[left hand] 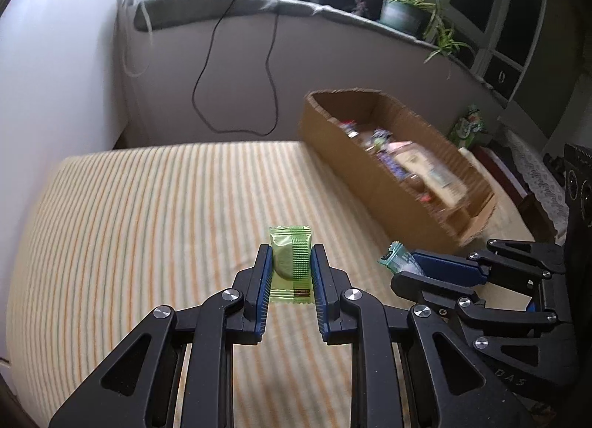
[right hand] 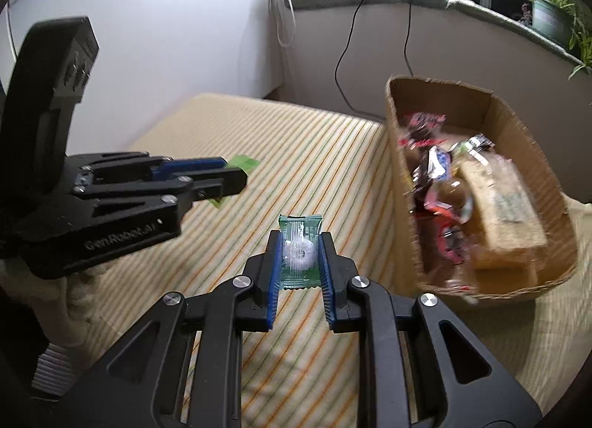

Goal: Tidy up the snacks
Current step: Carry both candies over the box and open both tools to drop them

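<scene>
Left tongs [left hand: 290,265] pinch green packet [left hand: 291,263], lengthwise forward; right tongs [right hand: 300,256] pinch teal packet [right hand: 299,256] likewise.

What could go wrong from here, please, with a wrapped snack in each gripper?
1. Both grippers sit close together; the right gripper could bump the left gripper as they head for the cardboard box.
2. The light green packet and teal packet are pinched only by their sides, so either might slip.
3. The box is already piled high; drops may slide out.
</scene>
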`<act>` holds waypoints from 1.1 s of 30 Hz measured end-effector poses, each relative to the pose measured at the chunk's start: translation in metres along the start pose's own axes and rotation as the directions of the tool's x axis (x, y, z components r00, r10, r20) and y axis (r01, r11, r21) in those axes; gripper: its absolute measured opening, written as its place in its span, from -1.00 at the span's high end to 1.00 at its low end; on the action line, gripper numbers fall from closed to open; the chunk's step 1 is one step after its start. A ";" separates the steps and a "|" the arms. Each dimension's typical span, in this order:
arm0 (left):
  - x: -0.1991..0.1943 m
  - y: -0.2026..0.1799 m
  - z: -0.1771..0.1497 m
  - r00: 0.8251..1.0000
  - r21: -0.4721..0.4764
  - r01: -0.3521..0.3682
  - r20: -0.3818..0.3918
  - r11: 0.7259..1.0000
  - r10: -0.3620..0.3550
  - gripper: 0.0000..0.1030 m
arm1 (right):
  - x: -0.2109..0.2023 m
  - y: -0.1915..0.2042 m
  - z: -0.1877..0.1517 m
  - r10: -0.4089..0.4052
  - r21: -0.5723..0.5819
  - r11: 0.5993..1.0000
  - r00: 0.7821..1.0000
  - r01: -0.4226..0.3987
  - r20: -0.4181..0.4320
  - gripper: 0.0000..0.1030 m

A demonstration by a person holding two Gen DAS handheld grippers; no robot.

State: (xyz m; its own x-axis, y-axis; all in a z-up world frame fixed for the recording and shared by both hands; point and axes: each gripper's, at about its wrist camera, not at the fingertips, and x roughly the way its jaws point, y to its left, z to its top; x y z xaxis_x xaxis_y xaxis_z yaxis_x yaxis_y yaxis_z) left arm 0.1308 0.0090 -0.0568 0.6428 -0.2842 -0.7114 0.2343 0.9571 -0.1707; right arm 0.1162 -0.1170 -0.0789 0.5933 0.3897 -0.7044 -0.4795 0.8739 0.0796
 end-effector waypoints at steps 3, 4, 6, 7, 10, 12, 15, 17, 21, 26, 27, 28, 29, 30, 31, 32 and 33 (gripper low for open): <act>-0.002 -0.015 0.008 1.000 0.026 0.009 0.020 1.000 -0.010 0.63 | -0.017 -0.010 0.004 -0.001 0.012 1.000 0.999 0.001 0.033 0.62; -0.002 -0.020 0.010 1.000 0.033 0.015 0.026 0.999 -0.016 0.63 | -0.021 -0.014 0.006 -0.003 0.016 1.000 0.999 0.002 0.043 0.62; -0.001 -0.029 0.013 0.999 0.041 0.026 0.033 0.999 -0.028 0.63 | -0.029 -0.022 0.007 -0.011 0.025 1.000 0.998 0.009 0.060 0.62; 0.000 -0.035 0.016 0.999 0.047 0.035 0.035 0.998 -0.036 0.63 | -0.034 -0.028 0.007 -0.017 0.032 0.999 0.997 0.015 0.069 0.62; 0.005 -0.048 0.021 0.998 0.058 0.051 0.035 0.997 -0.053 0.63 | -0.046 -0.049 0.008 -0.041 0.054 0.998 0.995 0.036 0.086 0.62; 0.008 -0.057 0.024 0.997 0.063 0.066 0.035 0.996 -0.068 0.63 | -0.048 -0.064 0.010 -0.062 0.072 0.996 0.994 0.056 0.090 0.62; 0.015 -0.074 0.030 0.995 0.080 0.088 0.032 0.993 -0.091 0.63 | -0.050 -0.090 0.008 -0.096 0.114 0.990 0.991 0.086 0.089 0.62; 0.019 -0.086 0.033 0.994 0.094 0.103 0.031 0.990 -0.106 0.63 | -0.050 -0.102 0.007 -0.114 0.130 0.986 0.990 0.103 0.087 0.62; 0.026 -0.105 0.041 0.991 0.113 0.124 0.031 0.986 -0.128 0.63 | -0.050 -0.118 0.004 -0.141 0.146 0.981 0.987 0.129 0.077 0.61; 0.028 -0.120 0.048 0.991 0.137 0.118 0.048 0.983 -0.126 0.61 | -0.049 -0.128 0.004 -0.146 0.154 0.979 0.986 0.133 0.075 0.56; 0.028 -0.122 0.048 0.991 0.139 0.117 0.050 0.983 -0.125 0.60 | -0.049 -0.128 0.004 -0.147 0.154 0.979 0.986 0.134 0.078 0.54; 0.028 -0.124 0.049 0.991 0.144 0.114 0.051 0.983 -0.123 0.57 | -0.049 -0.128 0.004 -0.152 0.153 0.978 0.985 0.139 0.077 0.53; 0.028 -0.125 0.049 0.991 0.147 0.113 0.051 0.983 -0.121 0.50 | -0.049 -0.128 0.004 -0.153 0.153 0.978 0.985 0.140 0.077 0.52; 0.028 -0.126 0.049 0.992 0.151 0.109 0.052 0.983 -0.118 0.44 | -0.049 -0.129 0.004 -0.153 0.153 0.978 0.985 0.140 0.079 0.47; 0.028 -0.127 0.050 0.992 0.153 0.106 0.053 0.983 -0.115 0.43 | -0.049 -0.130 0.004 -0.154 0.154 0.978 0.985 0.141 0.081 0.36; 0.027 -0.128 0.050 0.992 0.154 0.105 0.053 0.982 -0.114 0.43 | -0.050 -0.130 0.004 -0.156 0.155 0.978 0.984 0.142 0.084 0.30; 0.027 -0.128 0.051 0.992 0.155 0.104 0.053 0.982 -0.114 0.42 | -0.052 -0.130 0.004 -0.157 0.156 0.978 0.983 0.142 0.090 0.21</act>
State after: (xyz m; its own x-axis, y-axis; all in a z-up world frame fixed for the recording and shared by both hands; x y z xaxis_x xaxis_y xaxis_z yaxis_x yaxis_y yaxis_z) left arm 0.1552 -0.1246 -0.0198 0.6499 -0.3938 -0.6500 0.4102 0.9018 -0.1361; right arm 0.1502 -0.2493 -0.0496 0.7172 0.2723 -0.6415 -0.2837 0.9549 0.0881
